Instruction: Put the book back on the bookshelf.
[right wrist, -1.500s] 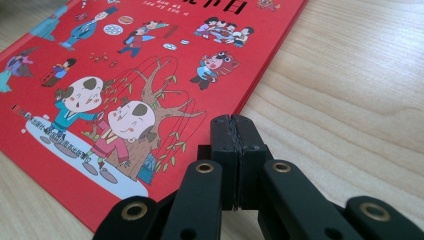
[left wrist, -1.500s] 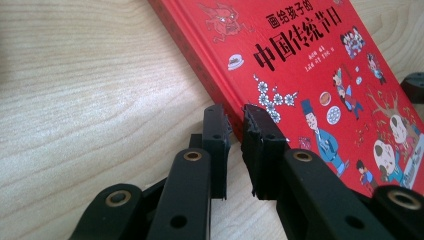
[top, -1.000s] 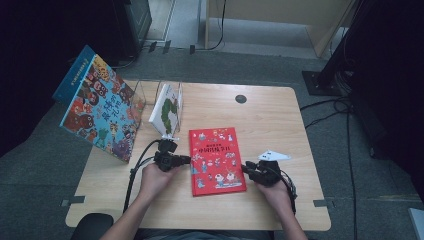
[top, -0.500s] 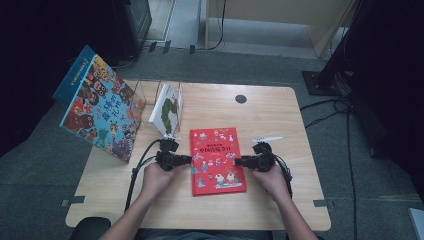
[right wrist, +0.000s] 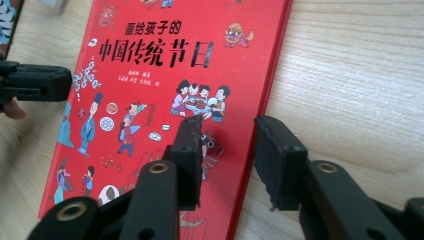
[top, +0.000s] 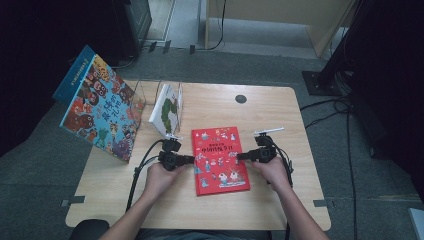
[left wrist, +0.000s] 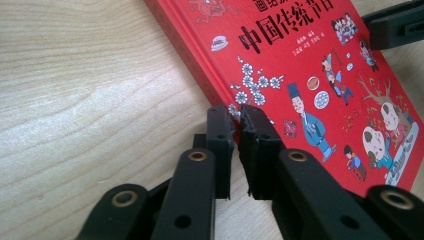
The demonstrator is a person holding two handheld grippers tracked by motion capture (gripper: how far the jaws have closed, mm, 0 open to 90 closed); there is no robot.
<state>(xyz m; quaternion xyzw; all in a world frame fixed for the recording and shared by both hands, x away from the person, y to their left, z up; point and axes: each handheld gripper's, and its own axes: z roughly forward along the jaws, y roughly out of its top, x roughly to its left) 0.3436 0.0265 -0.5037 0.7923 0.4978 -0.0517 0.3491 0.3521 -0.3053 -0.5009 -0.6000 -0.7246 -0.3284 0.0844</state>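
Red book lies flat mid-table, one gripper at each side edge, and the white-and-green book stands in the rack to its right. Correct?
Not quite: the white-and-green book stands in the rack to the left of the red book, as the high view shows. The rest holds.

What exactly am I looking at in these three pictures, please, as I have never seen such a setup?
A person sits at a light wooden table and holds a black two-jaw gripper in each hand. The high view looks down from above; the other two come from cameras riding on the grippers. A flat red picture book lies in the middle. The left gripper, jaws nearly together, sits at the book's left edge. The right gripper has parted jaws straddling the right edge, not yet pinching it. A white and green book stands in a clear rack, and a large colourful book leans at the left.
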